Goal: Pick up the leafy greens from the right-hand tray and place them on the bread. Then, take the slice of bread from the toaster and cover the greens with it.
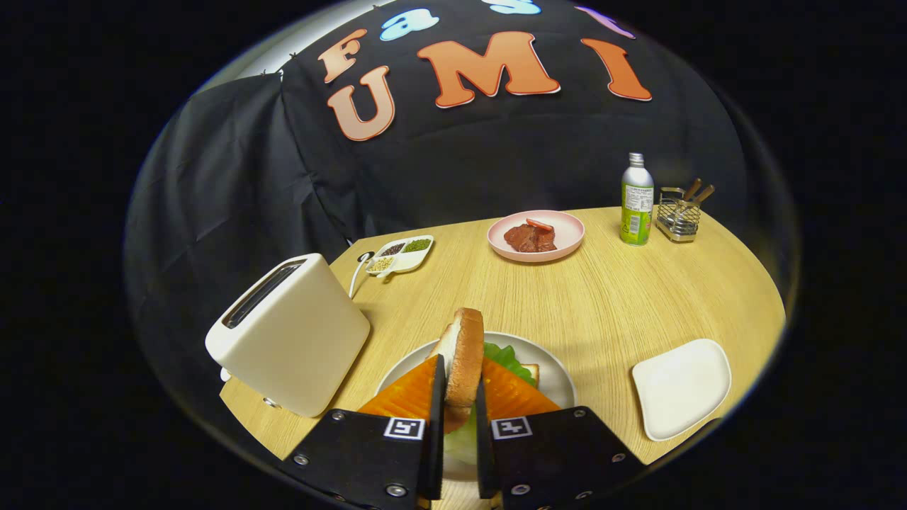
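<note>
Standing betw. tool [459, 397] fingers: bread slice [464, 361]

We look forward from a fisheye camera riding on the tongs [459, 386], angled down, close above a white plate [556, 379], across the wooden tabletop [623, 297] toward the booth's black cloth wall [496, 163].

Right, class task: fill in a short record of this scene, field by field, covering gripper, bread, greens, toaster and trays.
gripper: shut on the bread slice
bread slice: held upright on edge between the fingers, above the plate
plate: holds greens over another piece of bread
toaster: beside the plate
white tray: on the plate's other side
pink plate: holds red food, far side of table
</note>
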{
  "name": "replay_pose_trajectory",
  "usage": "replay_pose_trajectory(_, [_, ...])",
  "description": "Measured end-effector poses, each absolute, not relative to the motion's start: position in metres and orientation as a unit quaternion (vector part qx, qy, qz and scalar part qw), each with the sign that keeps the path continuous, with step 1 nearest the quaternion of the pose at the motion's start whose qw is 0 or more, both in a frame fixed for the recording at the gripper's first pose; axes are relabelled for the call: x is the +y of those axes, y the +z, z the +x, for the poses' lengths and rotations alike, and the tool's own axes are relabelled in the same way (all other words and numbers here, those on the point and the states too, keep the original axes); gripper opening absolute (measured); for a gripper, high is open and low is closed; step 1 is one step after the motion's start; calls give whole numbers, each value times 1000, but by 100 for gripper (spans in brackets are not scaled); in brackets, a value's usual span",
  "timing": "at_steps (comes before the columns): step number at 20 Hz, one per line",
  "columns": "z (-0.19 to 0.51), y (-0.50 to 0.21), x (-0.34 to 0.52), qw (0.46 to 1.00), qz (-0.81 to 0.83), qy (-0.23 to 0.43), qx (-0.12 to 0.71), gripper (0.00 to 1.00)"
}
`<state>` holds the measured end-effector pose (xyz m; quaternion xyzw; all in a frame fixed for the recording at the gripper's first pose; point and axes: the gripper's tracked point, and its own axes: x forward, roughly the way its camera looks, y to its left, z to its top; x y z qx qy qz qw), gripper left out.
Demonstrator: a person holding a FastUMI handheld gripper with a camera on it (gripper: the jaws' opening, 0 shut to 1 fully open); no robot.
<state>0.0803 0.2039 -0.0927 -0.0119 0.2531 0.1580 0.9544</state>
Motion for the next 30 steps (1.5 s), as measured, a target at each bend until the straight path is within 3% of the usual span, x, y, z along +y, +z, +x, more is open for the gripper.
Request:
replay_pose_trajectory(6, [86, -103, 182, 955, -15, 130, 265, 40])
replay_pose_trajectory(11, [92, -103, 154, 961, -26, 90, 261, 69])
replay_pose_trajectory(17, [85, -72, 134, 970, -22, 80, 228, 95])
replay_pose_trajectory(30, [33, 43, 67, 995, -72, 30, 64, 98])
